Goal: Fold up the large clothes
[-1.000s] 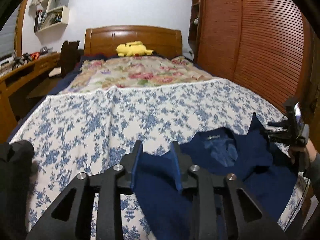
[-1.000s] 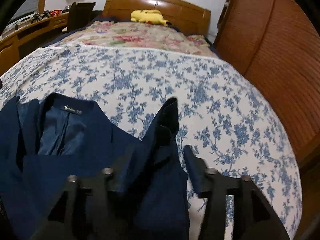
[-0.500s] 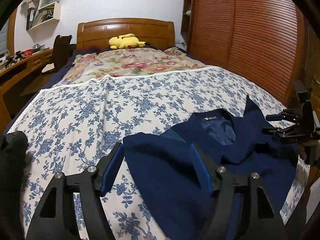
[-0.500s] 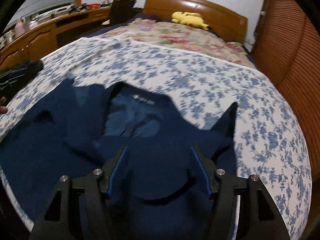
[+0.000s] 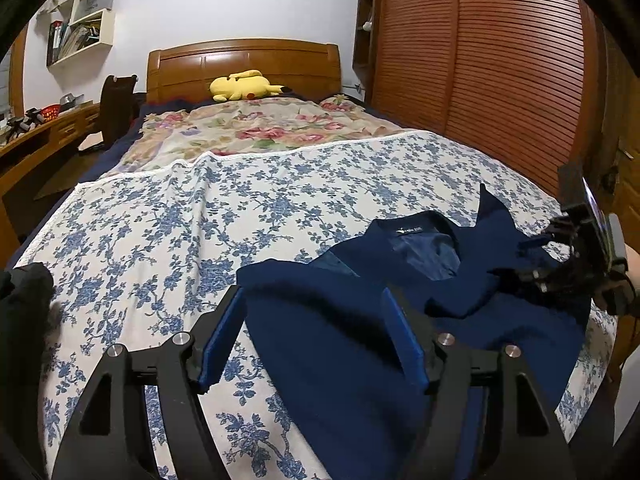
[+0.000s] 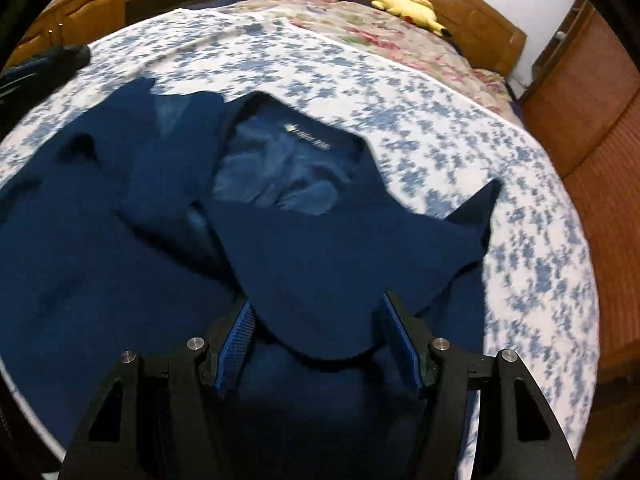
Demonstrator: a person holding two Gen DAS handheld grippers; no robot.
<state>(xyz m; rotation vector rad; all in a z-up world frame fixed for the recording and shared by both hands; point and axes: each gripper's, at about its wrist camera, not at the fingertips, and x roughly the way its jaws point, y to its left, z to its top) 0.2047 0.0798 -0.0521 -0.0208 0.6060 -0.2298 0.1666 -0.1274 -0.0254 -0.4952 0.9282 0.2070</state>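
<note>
- The left gripper (image 5: 314,334) has its blue-padded jaws apart after just opening; a fold of the navy jacket (image 5: 420,280) lies between them, with neither pad pressing on it
- The right gripper (image 6: 318,332) also has its jaws apart, though they have just been closing in; a rounded flap of the navy jacket (image 6: 304,240) sits between the pads, and I cannot tell whether they touch the cloth
- In the left wrist view the right gripper (image 5: 560,256) shows at the far right edge, over the jacket's edge
- The jacket lies crumpled at the near end of the bed, collar away from the cameras, its lighter blue lining (image 6: 276,168) and a small white neck label (image 6: 308,138) showing
- It rests on a white bedspread with blue flowers (image 5: 180,220), which covers the near part of the bed
- Beyond that lies a quilt with red and pink flowers (image 5: 260,128), and a yellow plush toy (image 5: 244,85) rests against the wooden headboard (image 5: 244,60)
- A dark garment (image 5: 22,292) lies at the left edge of the bedspread
- Wall shelves (image 5: 80,28) at upper left hold books and papers
- Louvred wooden wardrobe doors (image 5: 480,80) line the right side
</note>
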